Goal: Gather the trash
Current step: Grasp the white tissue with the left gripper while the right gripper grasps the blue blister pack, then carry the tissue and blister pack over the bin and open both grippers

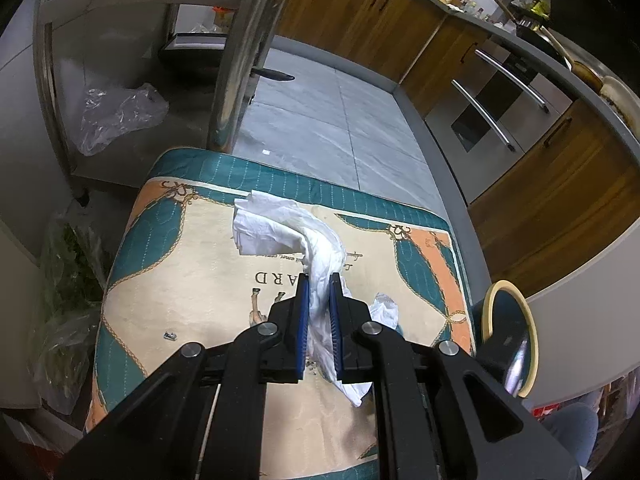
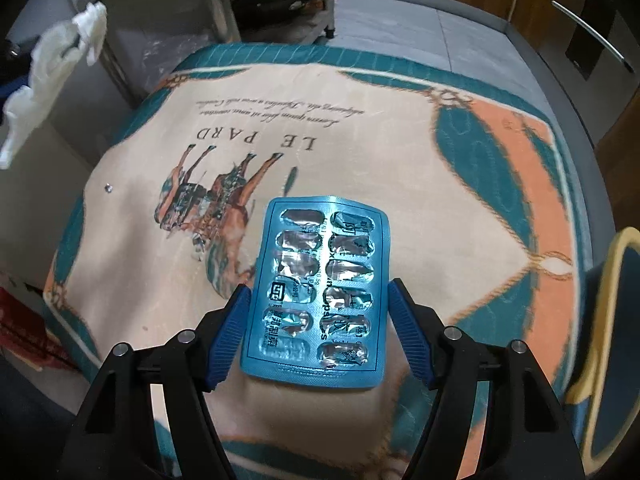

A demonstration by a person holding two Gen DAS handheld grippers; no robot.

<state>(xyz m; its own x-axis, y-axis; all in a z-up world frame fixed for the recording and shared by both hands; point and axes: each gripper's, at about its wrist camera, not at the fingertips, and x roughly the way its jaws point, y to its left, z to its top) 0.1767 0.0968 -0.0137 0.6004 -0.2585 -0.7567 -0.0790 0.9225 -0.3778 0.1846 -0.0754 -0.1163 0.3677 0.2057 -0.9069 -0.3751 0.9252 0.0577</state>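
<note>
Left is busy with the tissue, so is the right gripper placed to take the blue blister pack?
Probably yes: the right gripper has its jaws either side of the blister pack, nothing between, not yet pressing.

The cushion (image 2: pixel 360 152) is mostly bare: its far half and left side lie open, with only a tiny speck (image 2: pixel 107 188) near the left edge. The blister pack (image 2: pixel 320 296) fills the gap between the right gripper's (image 2: pixel 320 292) fingers, with little room on either side. A dark bin (image 1: pixel 508 332) stands just beside the cushion's right edge. Beyond the far edge a steel post (image 1: pixel 244 56) rises, blocking the way there; to its right the tiled floor (image 1: pixel 340 120) is open up to the cabinets (image 1: pixel 560 184).
</note>
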